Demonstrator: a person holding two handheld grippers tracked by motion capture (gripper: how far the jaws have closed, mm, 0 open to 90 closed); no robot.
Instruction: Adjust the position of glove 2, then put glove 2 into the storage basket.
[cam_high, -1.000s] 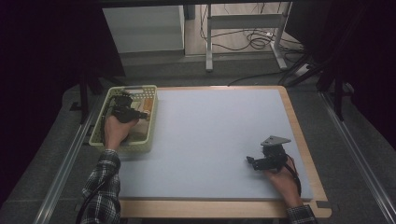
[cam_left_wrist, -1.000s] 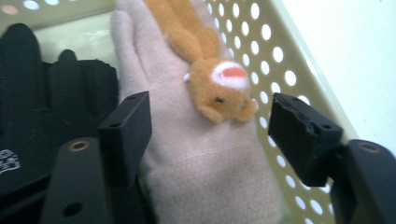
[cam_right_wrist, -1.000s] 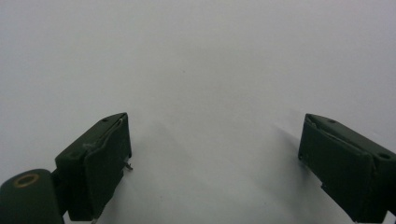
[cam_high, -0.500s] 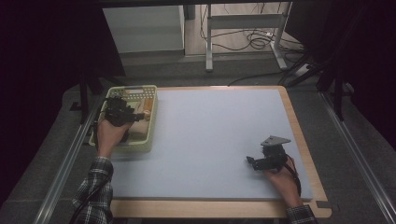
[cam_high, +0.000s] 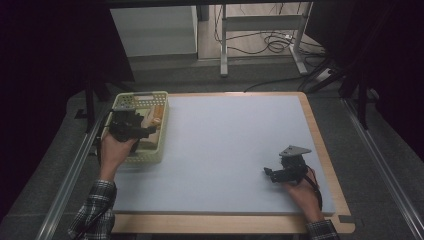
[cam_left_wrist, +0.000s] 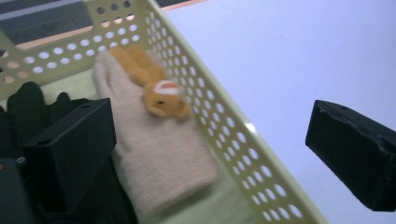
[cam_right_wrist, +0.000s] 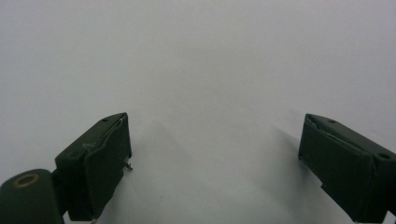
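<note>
A pale green perforated basket (cam_high: 141, 95) stands at the table's left edge. In it lie a beige mitten (cam_left_wrist: 163, 154) with an orange animal face and a black glove (cam_left_wrist: 28, 100). My left gripper (cam_high: 132, 125) hovers over the basket's near half. Its jaws have just been opening and now stand wide apart in the left gripper view (cam_left_wrist: 210, 154), gripping nothing, with the mitten and the basket wall (cam_left_wrist: 219, 116) below them. At the near right, my right gripper (cam_high: 272, 175) rests low over the white mat, open (cam_right_wrist: 215, 158) with nothing between its fingers.
The white mat (cam_high: 225, 145) covers the wooden tabletop (cam_high: 320, 150). Metal rails run along both sides of the table. Beyond the far edge are a grey cabinet (cam_high: 152, 30), a metal frame and cables on the floor.
The left hand has drawn back a little toward the basket's near left and risen, and its jaws have spread apart. The right hand has kept still.
</note>
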